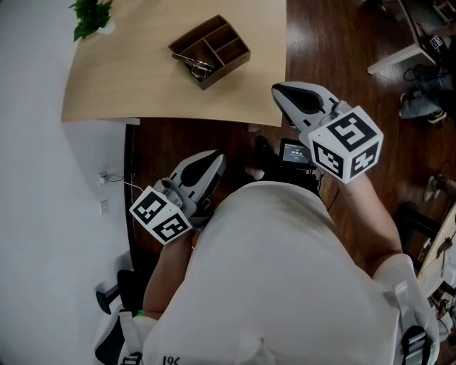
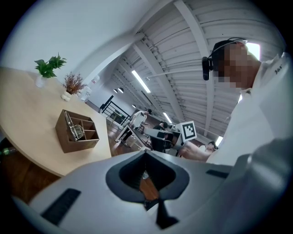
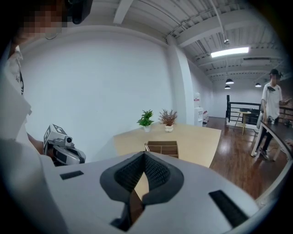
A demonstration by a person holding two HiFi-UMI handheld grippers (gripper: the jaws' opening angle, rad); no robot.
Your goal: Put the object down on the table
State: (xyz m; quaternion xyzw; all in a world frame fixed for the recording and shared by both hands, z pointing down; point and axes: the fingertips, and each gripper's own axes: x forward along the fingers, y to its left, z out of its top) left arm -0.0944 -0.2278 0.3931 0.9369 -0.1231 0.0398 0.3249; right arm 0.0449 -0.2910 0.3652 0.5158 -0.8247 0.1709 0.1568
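A brown wooden organizer box (image 1: pixel 210 50) with several compartments stands on the light wood table (image 1: pixel 128 78), with metal pieces (image 1: pixel 194 63) lying in its left compartments. My left gripper (image 1: pixel 214 158) is held low by my body, off the table's near edge, its jaws shut with nothing between them. Higher up, my right gripper (image 1: pixel 279 91) hovers just off the table's right corner, also shut and empty. The left gripper view shows the box (image 2: pixel 77 131) to the left beyond the closed jaws (image 2: pixel 145 155). Straight ahead of the closed jaws (image 3: pixel 144 155) in the right gripper view is the box (image 3: pixel 163 148).
A small green potted plant (image 1: pixel 91 16) stands at the table's far left corner, with a dried plant (image 3: pixel 168 119) beside it. A white wall runs along the left. Dark wood floor lies on the right, with other desks (image 1: pixel 399 53) and a standing person (image 3: pixel 273 114).
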